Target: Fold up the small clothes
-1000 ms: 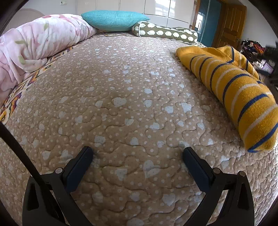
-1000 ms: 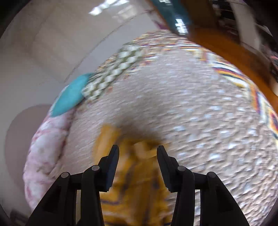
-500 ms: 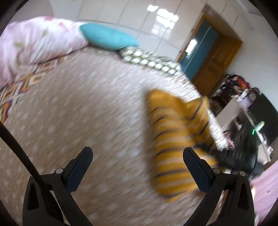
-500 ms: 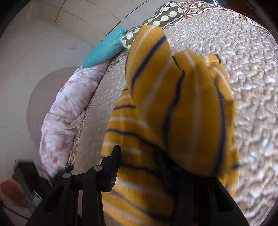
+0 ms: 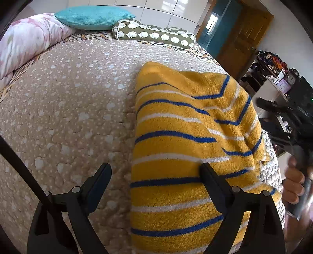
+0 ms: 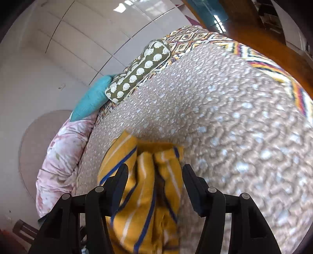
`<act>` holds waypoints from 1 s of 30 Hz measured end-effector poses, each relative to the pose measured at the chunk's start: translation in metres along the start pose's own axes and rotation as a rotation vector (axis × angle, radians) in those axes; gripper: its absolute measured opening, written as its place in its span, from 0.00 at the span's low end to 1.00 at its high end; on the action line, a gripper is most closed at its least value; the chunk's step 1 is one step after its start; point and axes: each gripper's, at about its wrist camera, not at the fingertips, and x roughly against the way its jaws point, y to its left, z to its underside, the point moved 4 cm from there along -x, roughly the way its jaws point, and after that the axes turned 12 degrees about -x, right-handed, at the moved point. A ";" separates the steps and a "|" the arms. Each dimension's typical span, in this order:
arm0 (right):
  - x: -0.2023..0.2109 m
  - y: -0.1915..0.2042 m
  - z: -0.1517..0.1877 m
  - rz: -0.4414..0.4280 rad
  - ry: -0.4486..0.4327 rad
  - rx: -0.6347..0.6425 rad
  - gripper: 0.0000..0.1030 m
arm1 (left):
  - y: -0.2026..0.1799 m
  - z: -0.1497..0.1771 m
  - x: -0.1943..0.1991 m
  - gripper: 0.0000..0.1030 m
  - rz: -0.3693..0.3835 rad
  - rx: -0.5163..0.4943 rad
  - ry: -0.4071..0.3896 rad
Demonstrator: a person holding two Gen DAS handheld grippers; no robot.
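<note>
White cabinet panels (image 5: 156, 11) and a wooden door (image 5: 240, 41) are seen behind a bed (image 5: 64, 109) covered by a beige quilted spread dotted with pale shapes. At the head of the bed a teal pillow (image 5: 93, 17) and an olive bolster with white prints (image 5: 154, 36) are laid side by side, and a pink floral duvet (image 5: 25, 41) is bunched along the edge at about 10 o'clock in the left wrist view.

A yellow knitted garment with blue and white stripes (image 5: 185, 148) is spread on the quilt, filling the frame from the centre to 5 o'clock in that view; its upper part is folded over in a diagonal crease. The left gripper (image 5: 154, 175) is held above it with its fingers spread wide — one finger over bare quilt, the other over the yellow knit — and nothing is pinched between them.

In the right wrist view the same garment is seen bunched at 6 o'clock, rumpled into ridges. The right gripper (image 6: 155, 175) is positioned over that bunched end with its fingers parted on either side of the folds — a clear gap is visible, and the cloth is not clamped. Part of a hand (image 5: 295, 183) is visible at 3 o'clock in the left wrist view.
</note>
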 end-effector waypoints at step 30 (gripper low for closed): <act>-0.048 0.036 0.019 -0.018 0.152 0.083 0.07 | -0.025 -0.005 -0.004 0.91 -0.139 -0.117 -0.036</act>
